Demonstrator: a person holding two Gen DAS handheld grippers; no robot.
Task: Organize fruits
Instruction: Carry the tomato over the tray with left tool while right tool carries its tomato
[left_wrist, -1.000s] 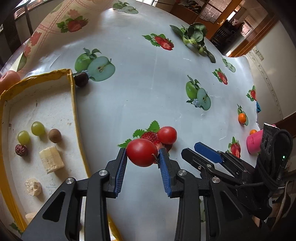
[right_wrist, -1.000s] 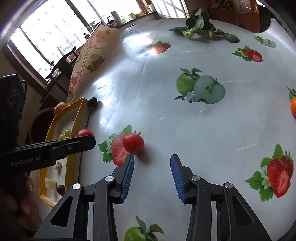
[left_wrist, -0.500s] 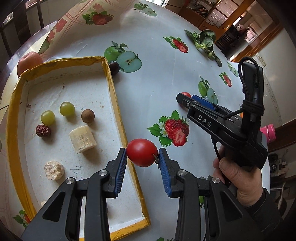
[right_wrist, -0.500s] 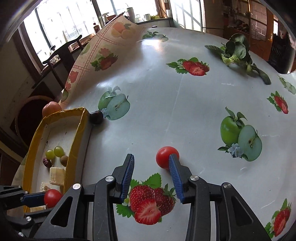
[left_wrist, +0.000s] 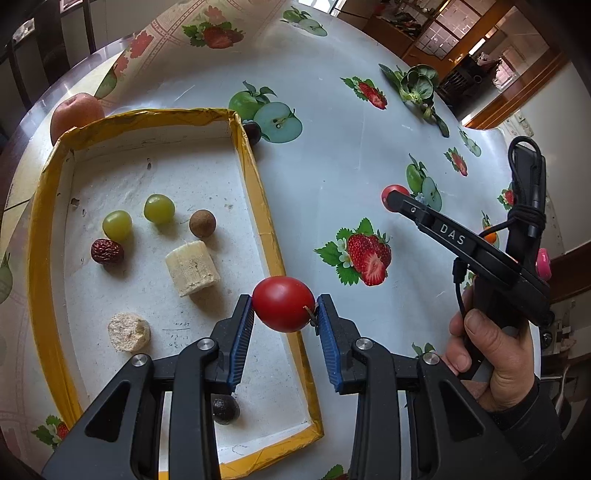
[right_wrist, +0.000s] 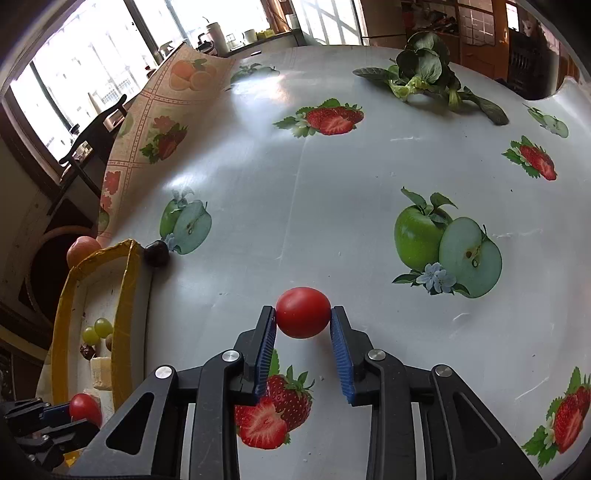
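Tablecloth (right_wrist: 288, 177) runs wide and bare past the yellow-rimmed tray (left_wrist: 258, 192); leafy greens (right_wrist: 424, 77) sit near its far edge, a dark plum (left_wrist: 253, 132) touches the tray's outer corner, a peach (left_wrist: 75, 112) lies behind the tray. Left gripper (left_wrist: 284, 308) clamps a red tomato (left_wrist: 283, 303) above the tray's near wall. Right gripper (right_wrist: 303, 325) is closing on a second tomato (right_wrist: 303, 312) on the cloth, pads at its sides. Tray holds two green grapes (left_wrist: 159, 208), a red date (left_wrist: 107, 252), a brown ball (left_wrist: 202, 223), two pale chunks (left_wrist: 192, 267), and a dark fruit (left_wrist: 225, 408).
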